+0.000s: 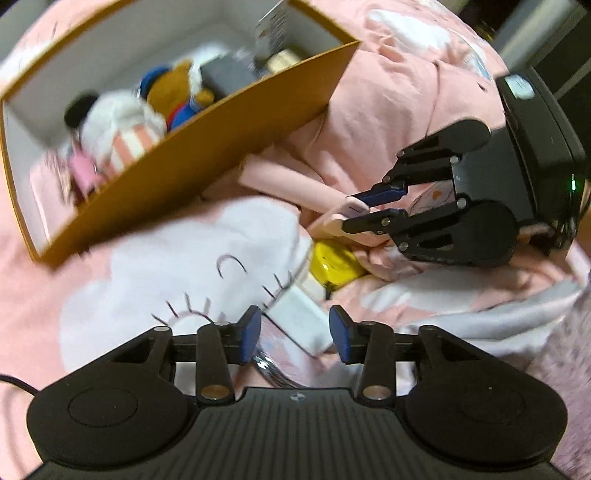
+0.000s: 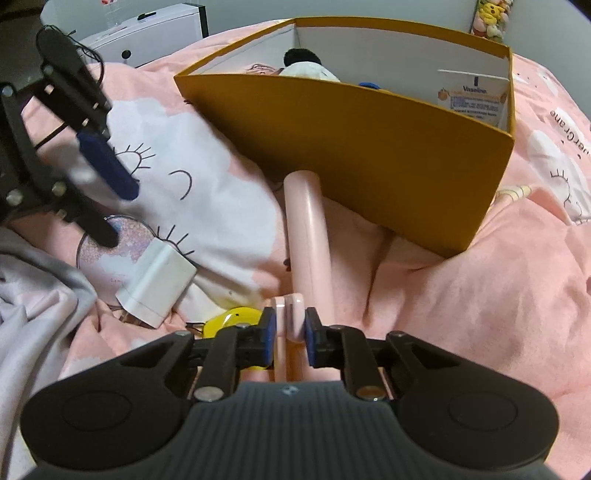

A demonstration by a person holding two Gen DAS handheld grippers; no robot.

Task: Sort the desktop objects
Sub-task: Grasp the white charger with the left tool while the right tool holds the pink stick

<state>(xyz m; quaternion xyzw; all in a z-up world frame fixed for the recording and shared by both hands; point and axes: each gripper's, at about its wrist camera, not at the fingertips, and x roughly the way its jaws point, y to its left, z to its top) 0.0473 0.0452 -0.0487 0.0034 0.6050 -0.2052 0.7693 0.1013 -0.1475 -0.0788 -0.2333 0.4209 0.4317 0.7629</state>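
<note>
My right gripper (image 2: 290, 330) is shut on a pink handheld fan (image 2: 306, 236), gripping its head end; the handle reaches toward the orange box (image 2: 388, 162). In the left wrist view the right gripper (image 1: 373, 206) holds the same fan (image 1: 291, 182) beside the box (image 1: 207, 147). My left gripper (image 1: 295, 332) is open and empty, just above a white charger (image 1: 299, 317). The left gripper also shows in the right wrist view (image 2: 107, 199). The charger (image 2: 157, 282), a yellow round object (image 2: 231, 319) and a glittery round compact (image 2: 110, 247) lie on the pink bedding.
The orange box holds plush toys (image 1: 122, 125), a dark block (image 1: 225, 75) and a Vaseline carton (image 2: 472, 98). A grey cloth (image 2: 37, 295) lies at the left. A white cabinet (image 2: 147, 29) stands behind the bed.
</note>
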